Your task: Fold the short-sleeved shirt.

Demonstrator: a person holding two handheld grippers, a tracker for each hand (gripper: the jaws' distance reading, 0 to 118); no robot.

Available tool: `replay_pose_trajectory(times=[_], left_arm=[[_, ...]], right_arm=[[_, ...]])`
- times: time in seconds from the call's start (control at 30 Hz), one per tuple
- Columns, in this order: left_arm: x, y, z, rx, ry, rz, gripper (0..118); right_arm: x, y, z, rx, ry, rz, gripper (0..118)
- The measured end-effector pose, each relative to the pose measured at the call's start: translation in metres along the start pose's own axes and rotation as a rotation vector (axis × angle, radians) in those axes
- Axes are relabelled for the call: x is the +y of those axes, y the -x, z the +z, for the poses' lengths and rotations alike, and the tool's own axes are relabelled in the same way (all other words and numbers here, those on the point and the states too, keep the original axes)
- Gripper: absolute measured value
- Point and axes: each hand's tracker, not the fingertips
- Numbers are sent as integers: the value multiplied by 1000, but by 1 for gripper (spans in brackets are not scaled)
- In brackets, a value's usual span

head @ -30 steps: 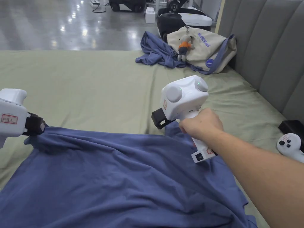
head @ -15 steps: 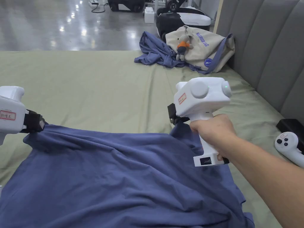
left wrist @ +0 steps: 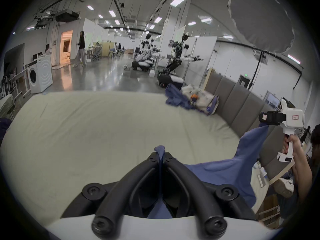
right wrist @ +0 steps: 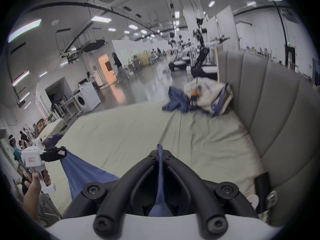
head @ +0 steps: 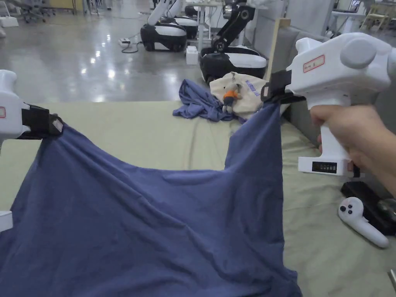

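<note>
A blue short-sleeved shirt (head: 147, 216) hangs stretched between both grippers above the pale green bed (head: 135, 131). At the left edge of the head view, my left gripper (head: 56, 124) is shut on one upper corner; in its own view the cloth (left wrist: 161, 151) pokes out between the closed jaws. My right gripper (head: 267, 93) holds the other corner higher, at the right, and blue fabric (right wrist: 160, 150) is pinched between its jaws too. The shirt's lower part drapes down toward me, with the edge between the grippers sagging.
A second blue garment (head: 197, 102) and a cream bag (head: 247, 93) with a small toy lie at the bed's far right. A grey padded headboard (right wrist: 270, 105) runs along the right. A white controller (head: 361, 220) and a black box (head: 367, 201) lie near it.
Both grippers have lifted the shirt off the bed. The right one rose most and moved right, pulling its corner up taut. The head camera has tilted up.
</note>
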Motion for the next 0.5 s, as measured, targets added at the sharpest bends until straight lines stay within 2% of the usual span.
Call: replay_pose_trajectory(times=[0.1,0.23,0.5], left_arm=[[39,-24,30,-26,-44,-2,2],[107,-54,69,-36,-167,-41,2],[254,-83,151,51,-376,-73,2]], right_arm=[[35,14,38,-4,-58,49,4],[95,36,81,8,-139,69,4],[245,95,176,-116,-390,199,4]])
